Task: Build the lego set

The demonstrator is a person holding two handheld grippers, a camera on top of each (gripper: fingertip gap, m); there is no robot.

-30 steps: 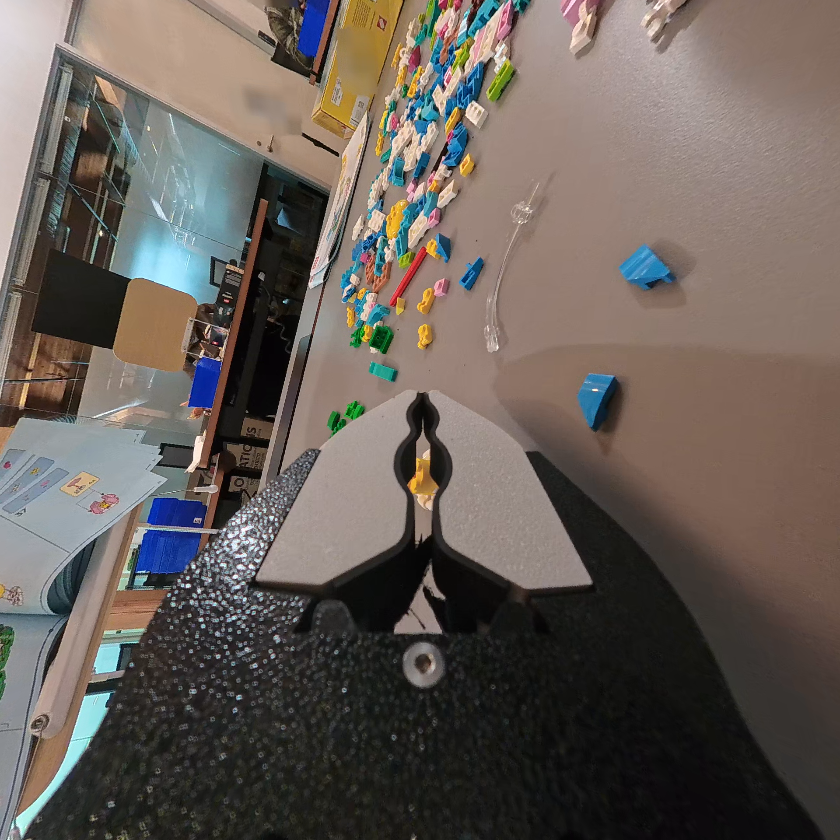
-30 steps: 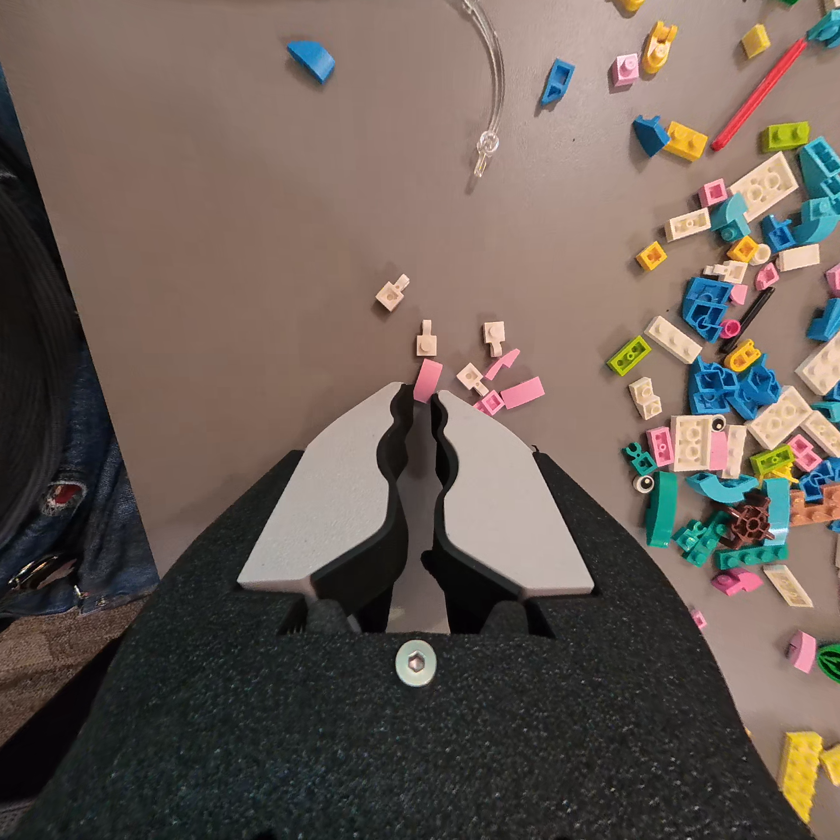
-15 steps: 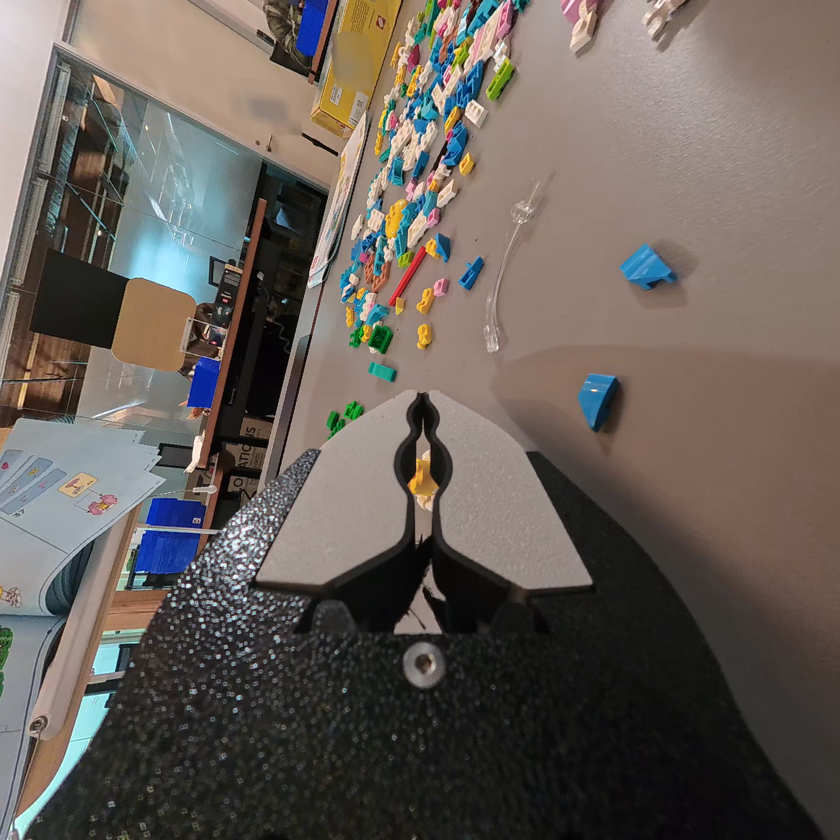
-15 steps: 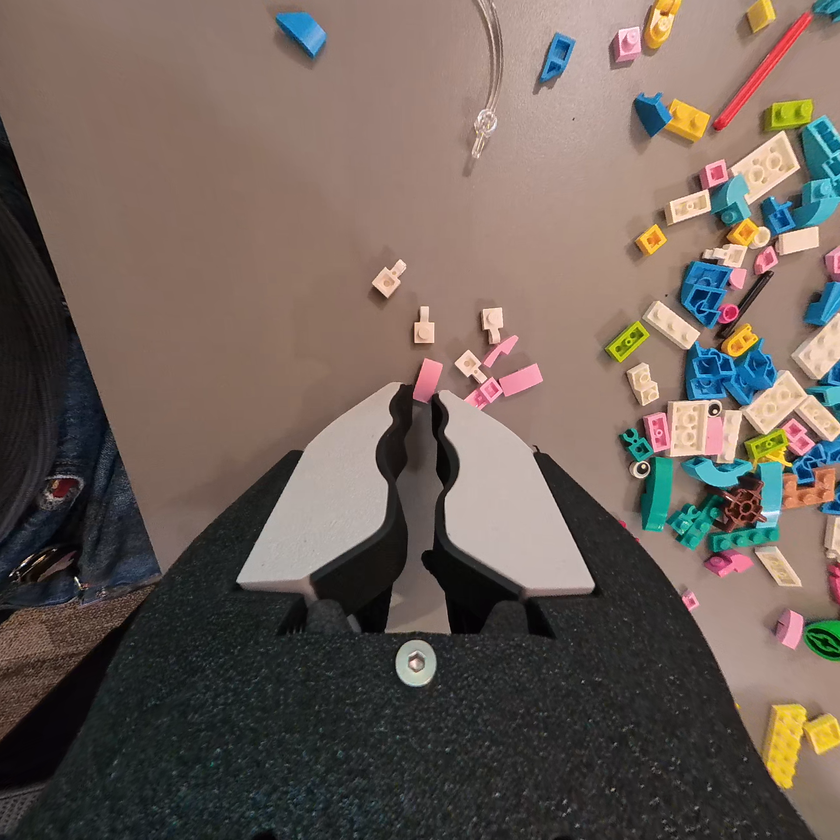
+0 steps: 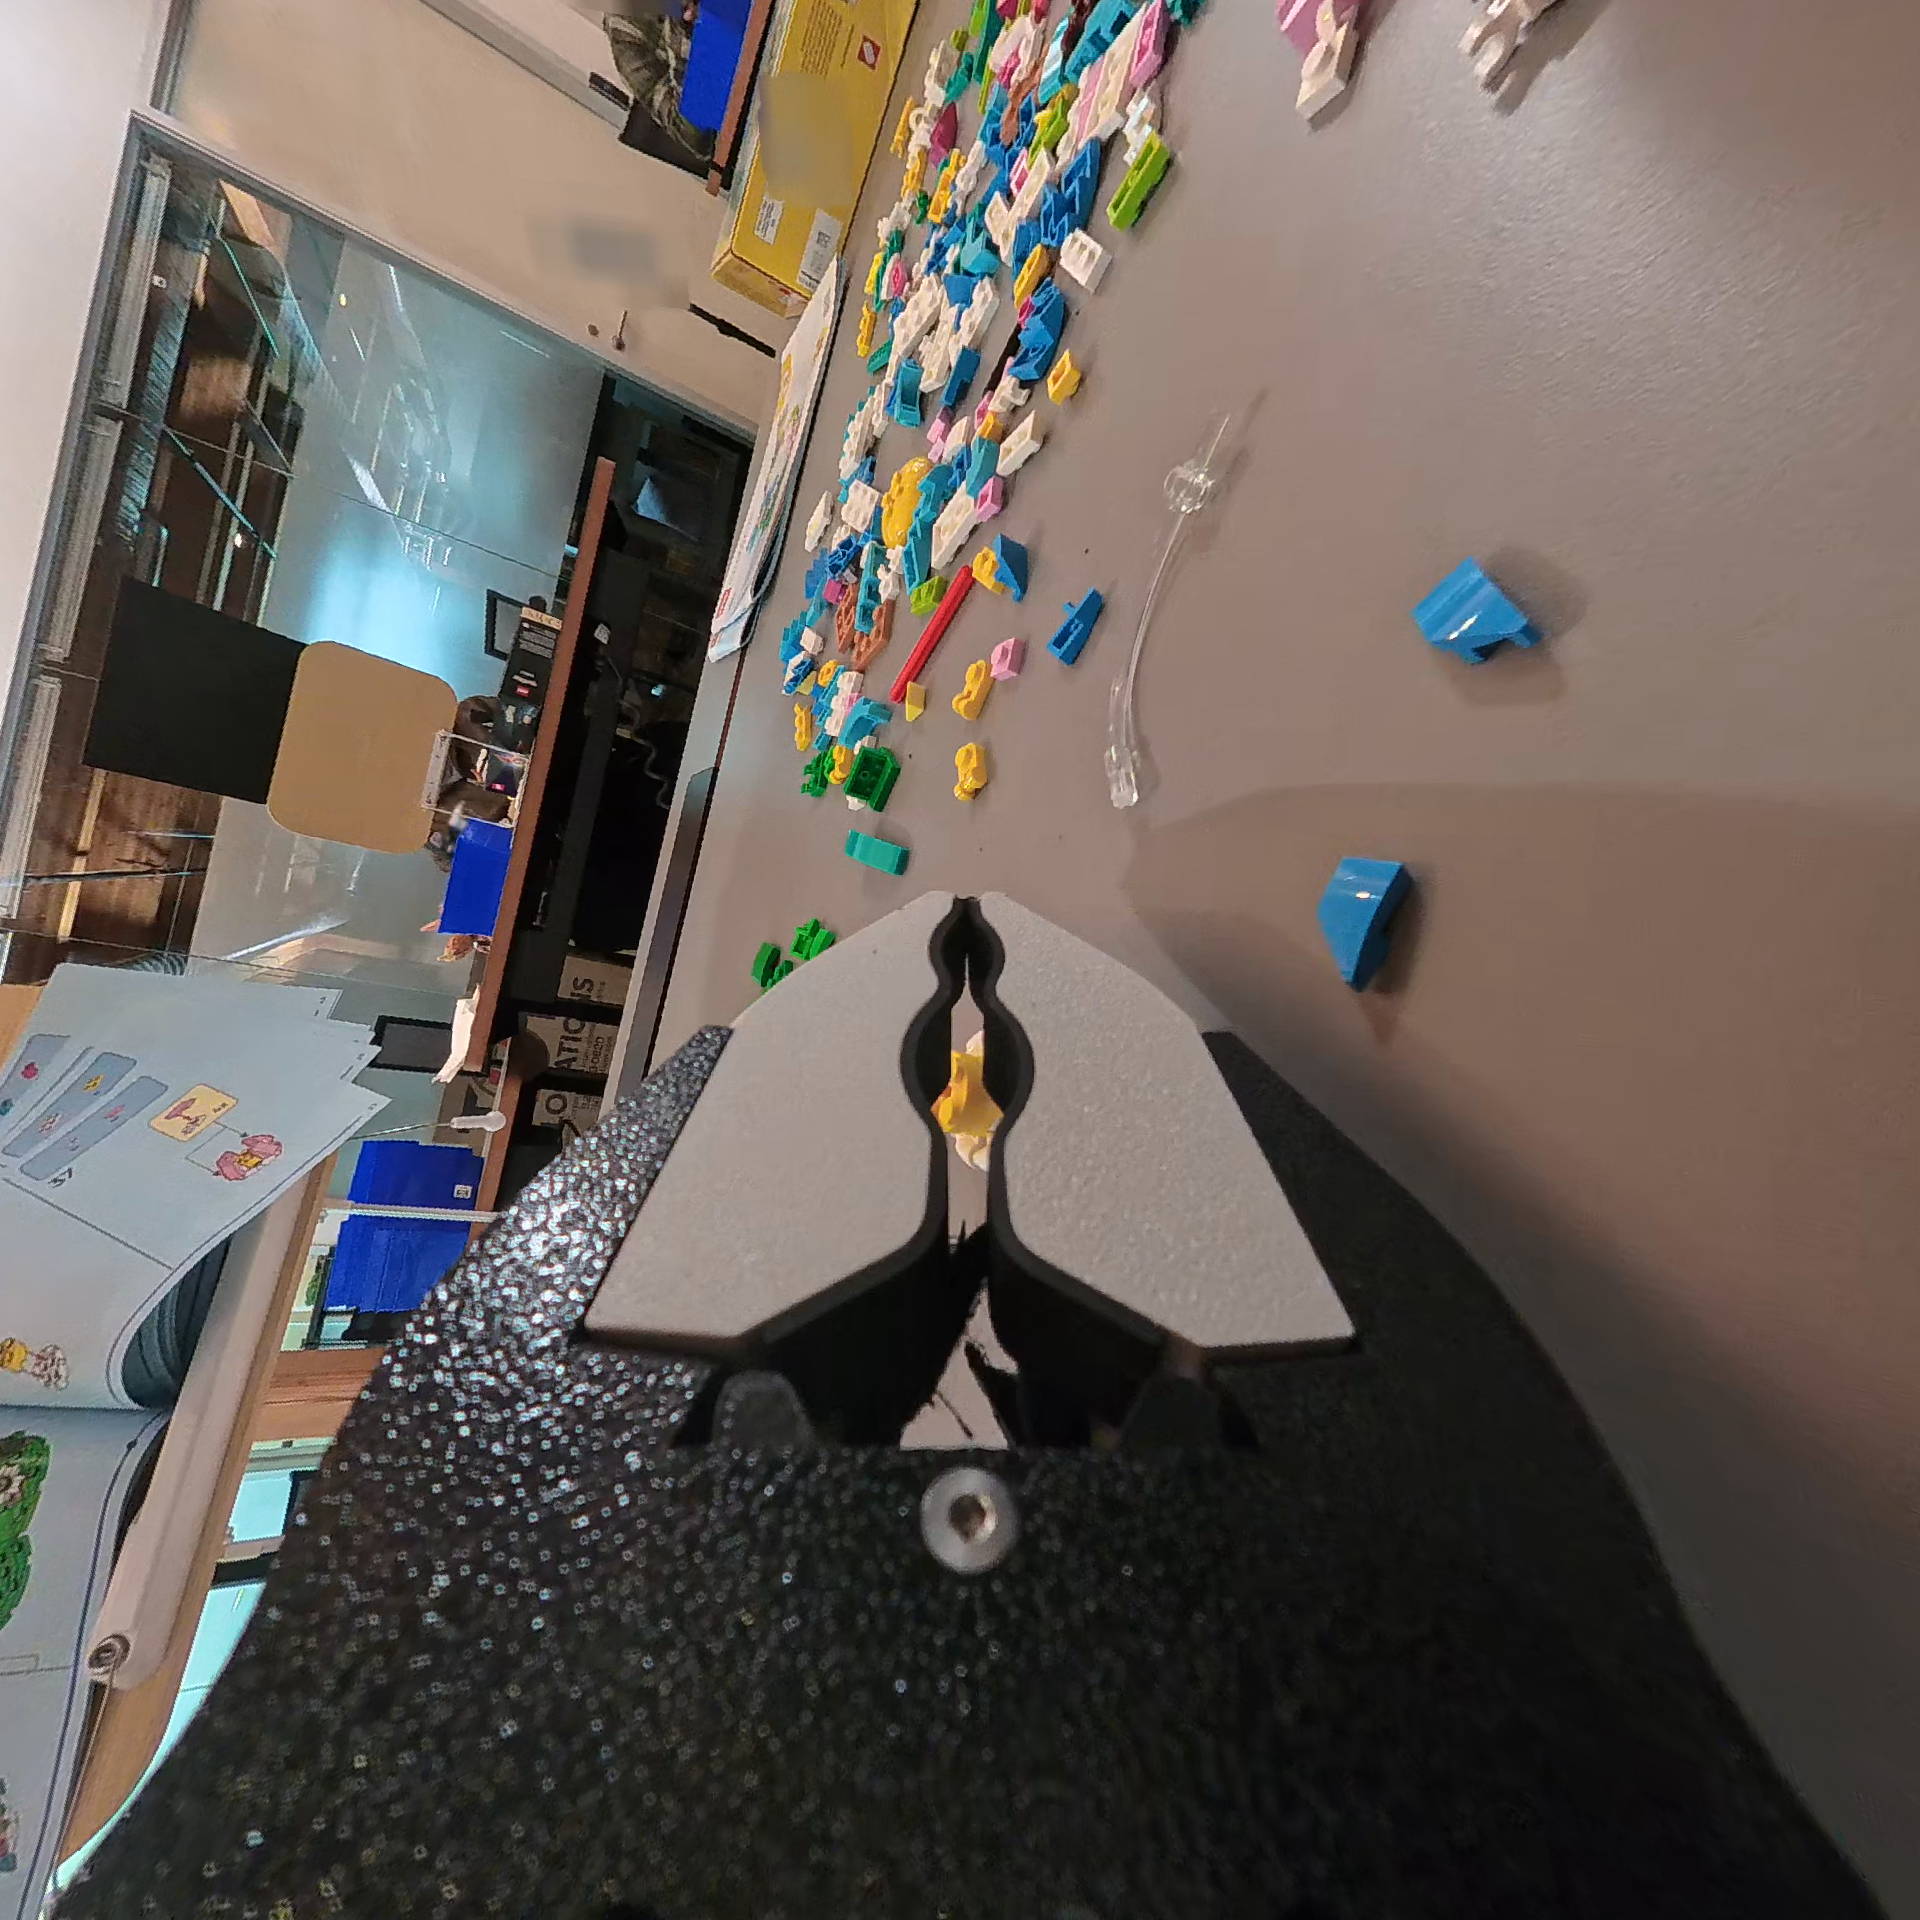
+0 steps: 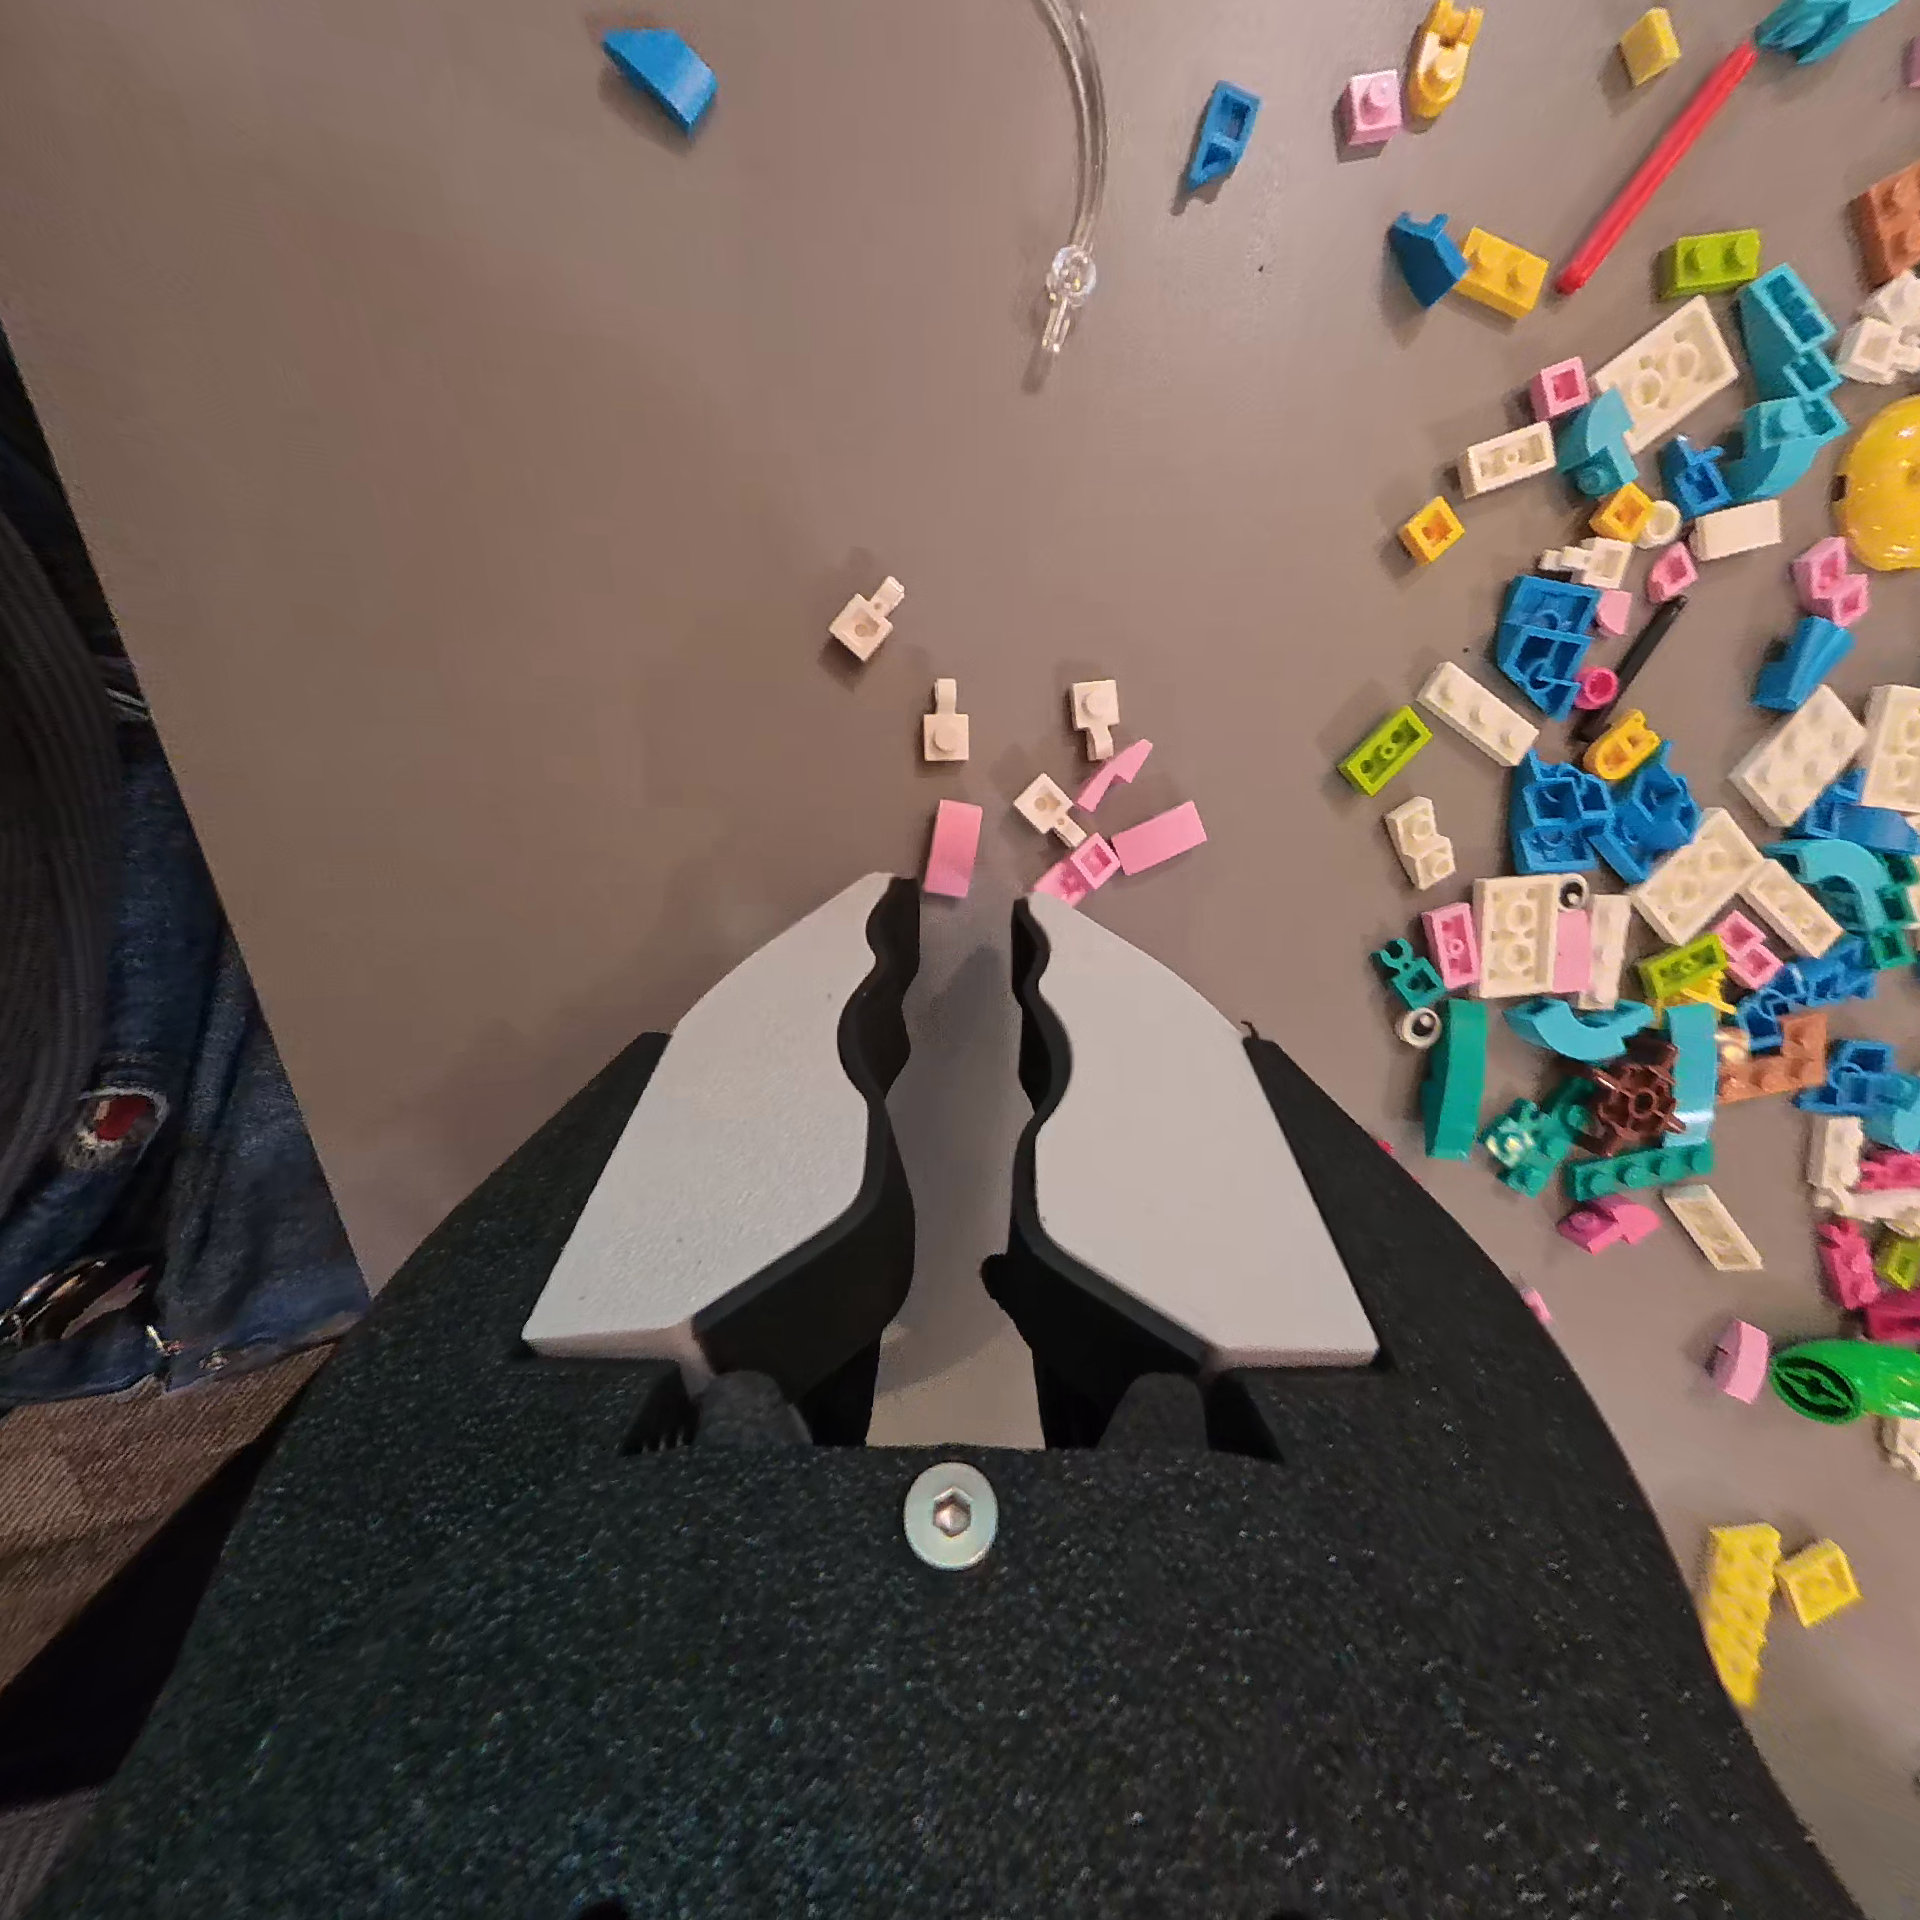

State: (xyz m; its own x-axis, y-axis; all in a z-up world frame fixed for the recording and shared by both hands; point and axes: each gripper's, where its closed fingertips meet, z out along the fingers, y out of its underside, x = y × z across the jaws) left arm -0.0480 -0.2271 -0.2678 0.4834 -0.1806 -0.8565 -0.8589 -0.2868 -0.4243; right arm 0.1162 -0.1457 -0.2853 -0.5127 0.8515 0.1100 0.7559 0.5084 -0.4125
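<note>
My left gripper (image 5: 966,912) is shut on a small yellow and white lego piece (image 5: 964,1101), held above the grey table (image 5: 1558,1143). My right gripper (image 6: 966,894) is slightly open and empty, low over the table. A pink curved tile (image 6: 954,847) lies just past its left fingertip. Small white clip pieces (image 6: 945,727) and more pink pieces (image 6: 1158,836) lie right beyond the tips. The main pile of loose bricks shows at the right of the right wrist view (image 6: 1662,831) and far off in the left wrist view (image 5: 966,364).
A clear curved piece (image 6: 1081,208) and blue slopes (image 5: 1361,920) lie apart on the table. An open instruction booklet (image 5: 156,1143) is at the left, a yellow box (image 5: 810,156) at the far end. A person's jeans (image 6: 125,1143) are by the table edge. The grippers' ends are close to 20 cm from one another.
My right gripper's jaws have opened a little and it has shifted slightly; the pink tile now lies just ahead of the tips. The left gripper has not moved.
</note>
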